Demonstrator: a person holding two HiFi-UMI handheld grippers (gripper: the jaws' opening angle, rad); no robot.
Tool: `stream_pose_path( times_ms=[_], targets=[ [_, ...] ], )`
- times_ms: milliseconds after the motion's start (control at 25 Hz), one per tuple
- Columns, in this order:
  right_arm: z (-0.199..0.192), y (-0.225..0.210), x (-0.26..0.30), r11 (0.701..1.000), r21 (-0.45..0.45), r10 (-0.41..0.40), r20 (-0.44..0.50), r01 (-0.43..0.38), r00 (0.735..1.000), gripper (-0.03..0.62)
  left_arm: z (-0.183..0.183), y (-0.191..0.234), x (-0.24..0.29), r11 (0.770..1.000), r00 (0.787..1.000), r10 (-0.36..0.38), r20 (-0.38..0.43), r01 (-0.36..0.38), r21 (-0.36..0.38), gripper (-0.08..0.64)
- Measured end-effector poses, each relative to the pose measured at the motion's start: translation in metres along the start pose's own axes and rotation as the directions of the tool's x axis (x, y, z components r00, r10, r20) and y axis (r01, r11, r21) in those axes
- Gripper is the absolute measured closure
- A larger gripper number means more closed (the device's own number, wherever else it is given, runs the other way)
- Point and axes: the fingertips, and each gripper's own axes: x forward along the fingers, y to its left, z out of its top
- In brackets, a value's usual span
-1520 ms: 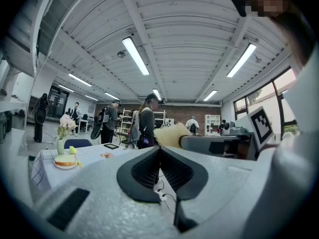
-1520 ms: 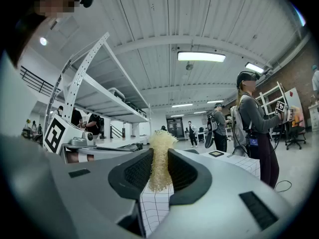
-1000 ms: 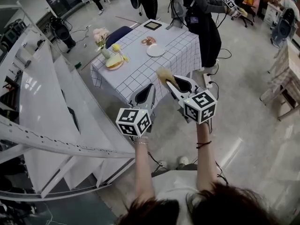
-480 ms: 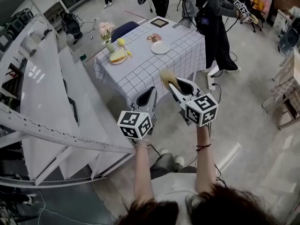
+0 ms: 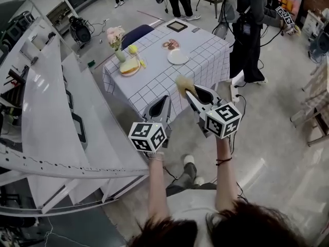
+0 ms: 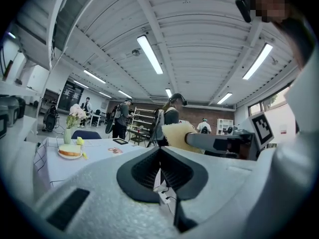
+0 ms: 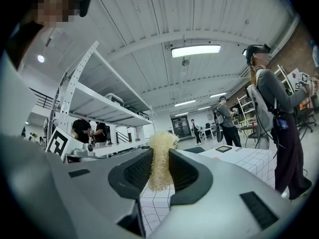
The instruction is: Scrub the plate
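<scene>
Both arms reach forward, side by side in the middle of the head view. The left gripper [image 5: 164, 101] sits just left of centre, its jaws pressed together with nothing between them. The right gripper [image 5: 189, 92] rides slightly higher, just right of centre, its jaws clamped on a yellow scrubber [image 5: 182, 83]. The bare left forearm [image 5: 156, 184] and right forearm [image 5: 222, 176] rise from the bottom edge.

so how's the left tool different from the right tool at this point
The left tool is shut on nothing, its jaws meeting at the tips; the right tool is shut on a pale fibrous scrubber. In the head view the right tool's tip shows slightly higher than the left tool's. Both are held in the air, short of the checked table and well away from the white plate.
</scene>
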Motion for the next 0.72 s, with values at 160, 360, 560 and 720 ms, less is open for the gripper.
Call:
stream_pose_path(
  times_ms=[160, 360, 560, 720],
  targets=[
    [0.002, -0.027, 0.026, 1.0, 0.017, -0.013, 0.013, 0.013, 1.0, 0.505, 0.002, 0.021, 0.035, 1.0, 1.0, -0.025, -0.011, 0.025, 0.005, 0.549],
    [0.001, -0.06, 0.052, 0.998, 0.038, -0.041, 0.012, 0.041, 0.999, 0.505, 0.005, 0.043, 0.074, 0.998, 0.998, -0.056, -0.03, 0.056, 0.0, 0.549],
    [0.002, -0.081, 0.069, 0.996, 0.064, -0.067, 0.024, 0.066, 0.997, 0.505, 0.008, 0.056, 0.098, 0.996, 0.996, -0.084, -0.035, 0.084, 0.004, 0.549],
    [-0.001, -0.092, 0.08, 0.993, 0.089, -0.083, 0.037, 0.079, 0.996, 0.505, 0.006, 0.067, 0.114, 0.995, 0.994, -0.102, -0.038, 0.102, -0.008, 0.549]
  ],
)
